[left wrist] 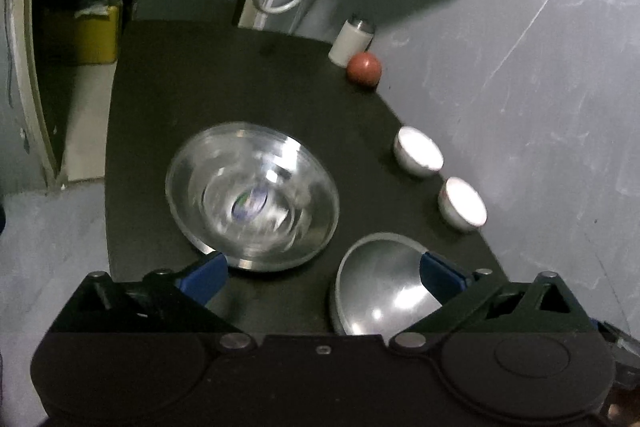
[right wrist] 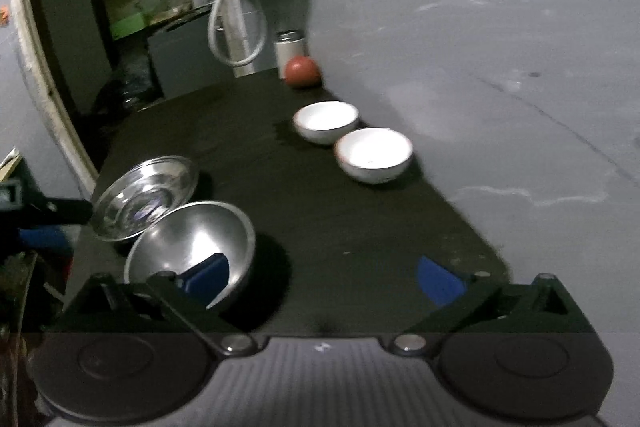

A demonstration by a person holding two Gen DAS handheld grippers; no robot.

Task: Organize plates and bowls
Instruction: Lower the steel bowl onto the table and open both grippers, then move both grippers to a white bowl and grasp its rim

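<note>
1. While both jaws stand apart and empty, the left gripper (left wrist: pixel 322 273) and right gripper (right wrist: pixel 322 277) hang low in frame.
2. Near the lower centre, the steel bowl (left wrist: pixel 384 287) looks light, stiff and slippery; its thin rim seems the best hold.

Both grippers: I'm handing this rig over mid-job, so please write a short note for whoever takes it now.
Left gripper: open, holding nothing.
Right gripper: open, holding nothing.
Things, all on the dark table: shallow steel plate near the left edge, steel bowl right beside it at the near end. Whether they touch cannot be told. Two white bowls sit upright in a row along the wall side, apart from each other. A red ball and white canister stand at the far end.
Done: nothing is stacked.
Left: probably group or nest the bowls, and place the plate.
</note>
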